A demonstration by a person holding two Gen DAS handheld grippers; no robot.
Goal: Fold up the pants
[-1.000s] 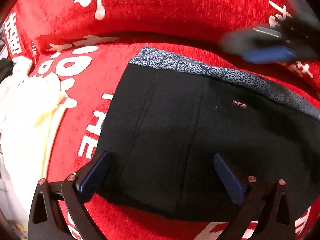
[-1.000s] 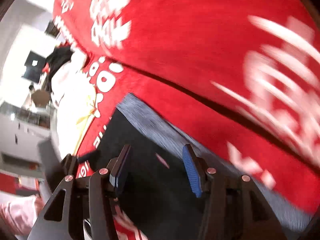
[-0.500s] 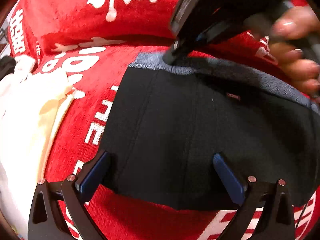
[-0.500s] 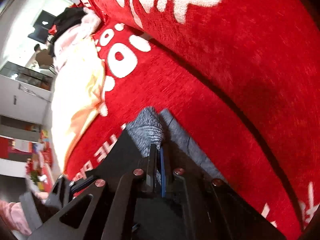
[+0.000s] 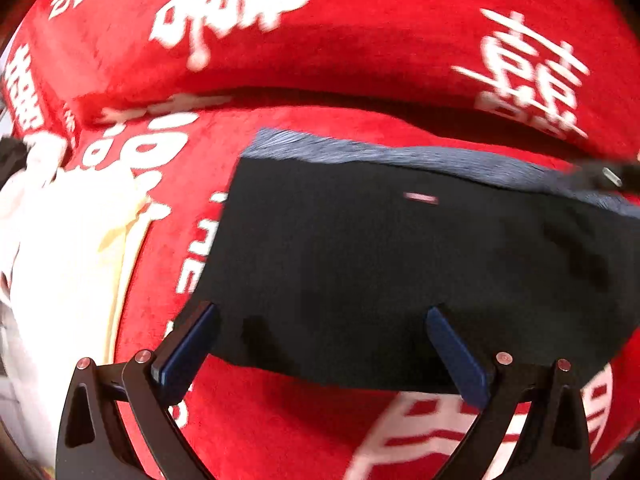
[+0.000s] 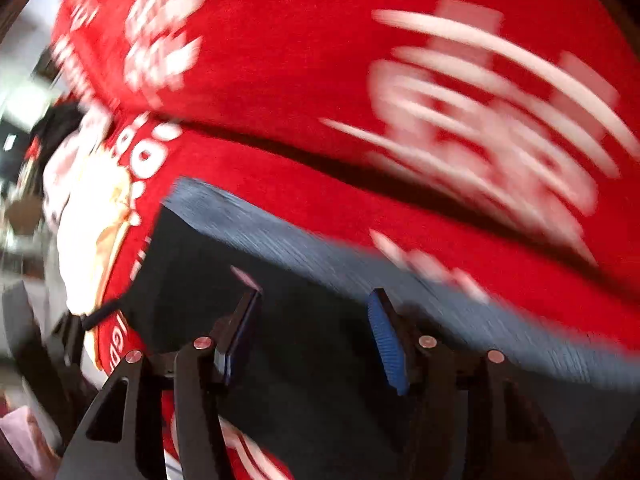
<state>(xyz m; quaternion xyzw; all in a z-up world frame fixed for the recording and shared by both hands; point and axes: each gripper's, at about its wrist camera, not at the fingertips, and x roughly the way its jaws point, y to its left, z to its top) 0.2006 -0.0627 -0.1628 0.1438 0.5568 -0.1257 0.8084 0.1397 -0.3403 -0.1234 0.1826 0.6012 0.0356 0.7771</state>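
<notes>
Black folded pants [image 5: 380, 260] with a grey waistband [image 5: 400, 156] along the far edge lie flat on a red seat cover [image 5: 280, 420] printed with white characters. My left gripper [image 5: 324, 344] hovers open over the pants' near edge, its blue pads wide apart and holding nothing. My right gripper [image 6: 314, 332] is over the pants [image 6: 192, 264] near the waistband [image 6: 320, 252]. Its jaws are opening and nothing is pinched between them. In the left wrist view, a blurred bit of the right gripper [image 5: 608, 174] shows at the waistband's right end.
A cream and white pile of clothes [image 5: 60, 260] lies on the seat to the left of the pants, also seen as the pile [image 6: 92, 232] in the right wrist view. The red backrest cushion [image 5: 360, 40] rises just behind the waistband.
Half a second ago the right gripper was shut on the waistband's left corner. It has since let go, opened and swung to the right along the waistband. The left gripper rose slightly.
</notes>
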